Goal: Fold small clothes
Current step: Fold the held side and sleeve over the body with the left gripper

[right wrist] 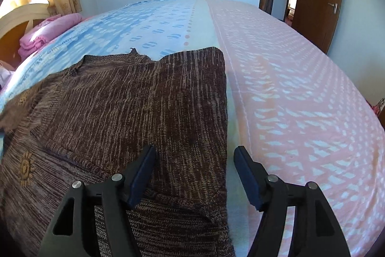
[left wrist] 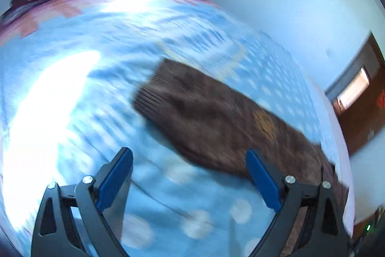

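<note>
While both hand-held grippers stand spread and empty, the right [right wrist: 193, 172] straddles the folded brown sweater's [right wrist: 134, 107] edge on the bed [right wrist: 288, 88]; the left [left wrist: 190, 175] hangs beside its sleeve [left wrist: 192, 107].

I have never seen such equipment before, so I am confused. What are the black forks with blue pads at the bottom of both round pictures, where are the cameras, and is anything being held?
There is no robot here. A person carries one hand-held grasping tool in each hand, and a fisheye camera on each looks forward along its two fingers. The blurred picture comes from the left tool, the sharp one from the right tool. Both look down on a bed sheet patterned blue and pink, where a brown knitted sweater lies partly folded. Pink bedding sits near the headboard. Both tools are open and hold nothing.
</note>
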{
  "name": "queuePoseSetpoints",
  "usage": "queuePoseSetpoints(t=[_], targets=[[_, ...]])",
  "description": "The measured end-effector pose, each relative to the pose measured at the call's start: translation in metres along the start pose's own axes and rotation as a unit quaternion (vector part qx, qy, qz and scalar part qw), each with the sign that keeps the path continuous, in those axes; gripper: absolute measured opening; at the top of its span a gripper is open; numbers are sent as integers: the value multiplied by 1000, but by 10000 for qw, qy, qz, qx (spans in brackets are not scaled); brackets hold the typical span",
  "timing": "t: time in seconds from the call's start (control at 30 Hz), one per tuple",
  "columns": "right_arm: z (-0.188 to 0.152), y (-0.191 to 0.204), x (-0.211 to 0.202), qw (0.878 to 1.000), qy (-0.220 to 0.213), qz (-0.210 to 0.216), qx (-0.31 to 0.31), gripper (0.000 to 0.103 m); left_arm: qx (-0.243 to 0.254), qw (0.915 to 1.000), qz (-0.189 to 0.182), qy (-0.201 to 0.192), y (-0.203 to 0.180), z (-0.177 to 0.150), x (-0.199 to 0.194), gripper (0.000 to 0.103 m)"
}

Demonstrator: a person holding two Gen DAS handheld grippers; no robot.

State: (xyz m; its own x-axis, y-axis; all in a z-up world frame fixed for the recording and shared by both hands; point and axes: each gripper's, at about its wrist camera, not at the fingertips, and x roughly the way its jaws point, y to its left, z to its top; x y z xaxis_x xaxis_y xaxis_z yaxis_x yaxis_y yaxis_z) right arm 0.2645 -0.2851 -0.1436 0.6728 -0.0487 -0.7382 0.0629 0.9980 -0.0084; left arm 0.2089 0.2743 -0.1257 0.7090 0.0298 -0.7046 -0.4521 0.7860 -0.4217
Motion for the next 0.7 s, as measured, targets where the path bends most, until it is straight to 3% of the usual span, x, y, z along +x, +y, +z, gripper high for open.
queuePoseSetpoints(t=[0.1, 0.27, 0.33, 0.4, 0.43, 0.5, 0.6, 0.7], targets=[[0, 3, 0, 9999, -9, -101, -70, 70, -552, 9984, -120, -90, 23, 14, 9, 96], [0, 3, 0, 9999, 0, -101, -53, 71, -813, 9959, -397, -6, 20, 29, 33, 96], [0, 4, 1, 9999, 1, -108, -54, 71, -894, 9950, -439, -38, 13, 30, 41, 85], [1, 4, 1, 9999, 1, -101, -45, 71, -883, 9950, -461, 51, 9, 32, 49, 57], [1, 4, 1, 9999, 0, -98, -42, 71, -846, 9954, -439, 75, 8, 31, 48, 50], [1, 3, 1, 10000, -2, -92, -35, 71, -738, 9968, -295, 75, 6, 29, 53, 25], [0, 2, 1, 10000, -5, -79, -23, 71, -576, 9981, -193, 49, 4, 29, 56, 11], [0, 2, 1, 10000, -12, -57, -3, 71, -241, 9991, -351, -37, -18, 33, 49, 9]])
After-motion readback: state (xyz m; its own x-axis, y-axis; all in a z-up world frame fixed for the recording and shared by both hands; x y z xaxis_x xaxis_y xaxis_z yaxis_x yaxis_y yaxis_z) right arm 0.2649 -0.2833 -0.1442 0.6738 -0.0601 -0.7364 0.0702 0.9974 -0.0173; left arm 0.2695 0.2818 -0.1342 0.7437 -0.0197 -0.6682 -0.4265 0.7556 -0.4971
